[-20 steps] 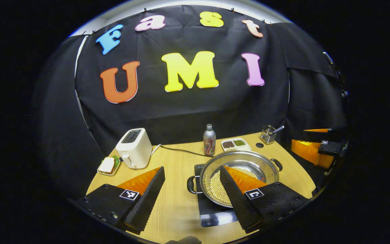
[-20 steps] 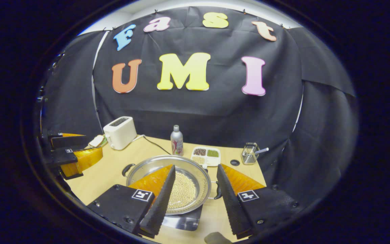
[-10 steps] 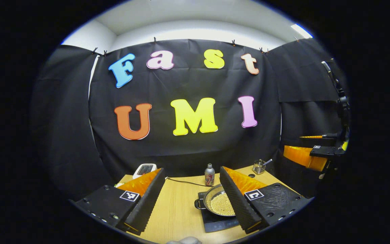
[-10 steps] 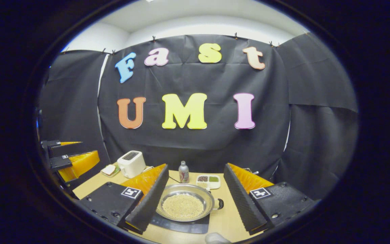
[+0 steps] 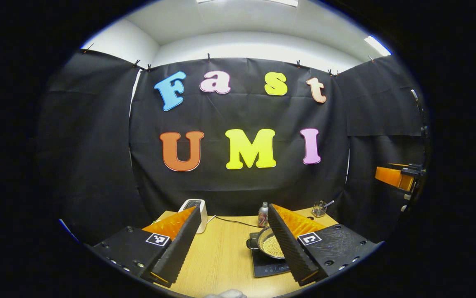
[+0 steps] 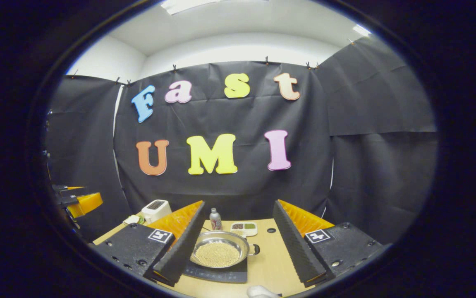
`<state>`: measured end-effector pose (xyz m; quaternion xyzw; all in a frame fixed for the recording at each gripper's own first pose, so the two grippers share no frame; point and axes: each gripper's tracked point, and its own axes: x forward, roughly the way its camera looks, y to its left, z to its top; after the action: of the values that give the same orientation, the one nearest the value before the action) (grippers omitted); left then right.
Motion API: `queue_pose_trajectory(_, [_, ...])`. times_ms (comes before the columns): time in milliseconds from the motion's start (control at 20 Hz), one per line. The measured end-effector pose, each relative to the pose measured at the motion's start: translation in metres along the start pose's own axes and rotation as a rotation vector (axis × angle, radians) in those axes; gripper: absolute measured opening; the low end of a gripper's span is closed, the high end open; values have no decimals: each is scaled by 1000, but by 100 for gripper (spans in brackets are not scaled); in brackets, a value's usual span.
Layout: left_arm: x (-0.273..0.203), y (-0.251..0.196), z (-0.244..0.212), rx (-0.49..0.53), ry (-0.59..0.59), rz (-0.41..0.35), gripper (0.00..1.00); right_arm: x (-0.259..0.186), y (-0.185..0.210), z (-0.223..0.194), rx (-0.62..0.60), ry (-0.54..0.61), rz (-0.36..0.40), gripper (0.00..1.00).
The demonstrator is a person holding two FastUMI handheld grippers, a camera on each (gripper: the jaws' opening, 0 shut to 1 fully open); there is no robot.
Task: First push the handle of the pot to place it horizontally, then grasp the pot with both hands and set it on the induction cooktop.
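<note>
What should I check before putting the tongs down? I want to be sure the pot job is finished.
1. Pot sits on the cooktop: ok.
2. Pot upright, beans inside: ok.
3. Left tongs open, off the pot: ok.
4. Right tongs open, holding nothing: ok.
5. Pot centred on the cooktop: cannot tell; its rim looks to overhang the far edge.
6. Bottle and toaster standing undisturbed: ok.

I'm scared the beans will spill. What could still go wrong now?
Probably not much. The pot already sits on the induction cooktop, and both grippers are open and away from it. Still, the pot is wide and shallow, so a bump could scatter the beans. Its handle sticks out past the cooktop, where something could catch it.
</note>
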<state>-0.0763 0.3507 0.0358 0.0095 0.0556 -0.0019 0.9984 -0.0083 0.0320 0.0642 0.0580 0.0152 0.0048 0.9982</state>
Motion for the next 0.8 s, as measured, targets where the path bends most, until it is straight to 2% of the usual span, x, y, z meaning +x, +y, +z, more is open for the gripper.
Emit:
queue_pose_trajectory(300, [-39, -28, 0, -35, -18, 21, 97, -30, -27, -7, -44, 26, 21, 100])
queue_pose_trajectory(800, [-84, -67, -14, -55, -9, 51, 97, -67, -65, -27, -43, 37, 44, 100])
